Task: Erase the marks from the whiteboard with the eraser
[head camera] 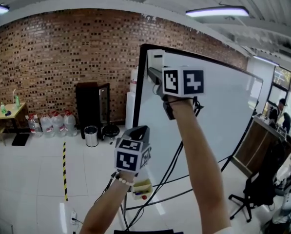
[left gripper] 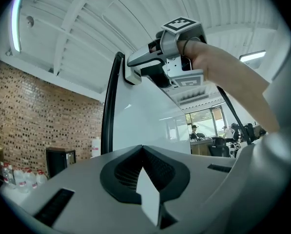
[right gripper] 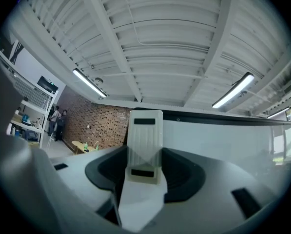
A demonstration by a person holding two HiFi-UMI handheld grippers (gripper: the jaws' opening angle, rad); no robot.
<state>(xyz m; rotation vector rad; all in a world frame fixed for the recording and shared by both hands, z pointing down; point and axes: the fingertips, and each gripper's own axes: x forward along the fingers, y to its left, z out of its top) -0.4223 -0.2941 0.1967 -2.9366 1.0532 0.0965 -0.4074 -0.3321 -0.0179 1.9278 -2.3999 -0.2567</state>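
Head view: a brick wall [head camera: 48,62] fills the background. In front of it stands the whiteboard [head camera: 208,130], black-framed, on a wheeled stand. The right gripper [head camera: 155,71] is raised on an outstretched arm to the whiteboard's upper left corner. The left gripper [head camera: 139,130] is held lower, just beside the board's left edge. Right gripper view: the jaws of the right gripper [right gripper: 141,182] are closed on the eraser [right gripper: 144,140], a white ribbed block whose far end overlaps the black top edge of the whiteboard [right gripper: 223,140]. Contact with the surface cannot be judged. Left gripper view: the jaws of the left gripper [left gripper: 146,179] are pressed together with nothing between them. Above them, the eraser [left gripper: 131,75] sits at the board's top left corner.
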